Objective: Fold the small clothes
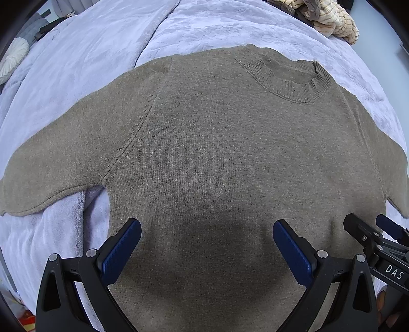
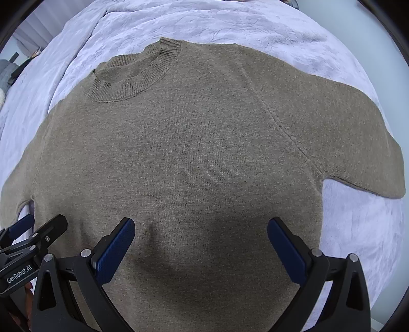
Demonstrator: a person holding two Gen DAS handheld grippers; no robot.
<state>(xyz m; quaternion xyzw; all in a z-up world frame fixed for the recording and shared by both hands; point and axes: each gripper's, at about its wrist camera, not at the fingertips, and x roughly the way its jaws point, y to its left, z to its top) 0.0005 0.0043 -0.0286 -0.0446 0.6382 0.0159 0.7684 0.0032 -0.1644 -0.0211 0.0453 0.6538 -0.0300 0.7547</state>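
Note:
A taupe knit sweater [image 1: 209, 153] lies flat and face up on a lavender blanket [image 1: 204, 28], its ribbed collar [image 1: 288, 81] pointing away and both short sleeves spread sideways. My left gripper [image 1: 207, 229] hovers open above the lower body of the sweater, nothing between its blue pads. My right gripper [image 2: 200, 227] is open too, over the same lower area of the sweater [image 2: 194, 158]. Each gripper shows in the other's view: the right gripper [image 1: 370, 229] at the right edge, the left gripper [image 2: 38, 227] at the left edge.
A heap of cream and dark knitted clothes [image 1: 329, 18] sits at the far right of the blanket. A white round cushion [image 1: 12, 58] lies at the far left. The blanket [image 2: 358, 229] spreads bare to the right of the sweater.

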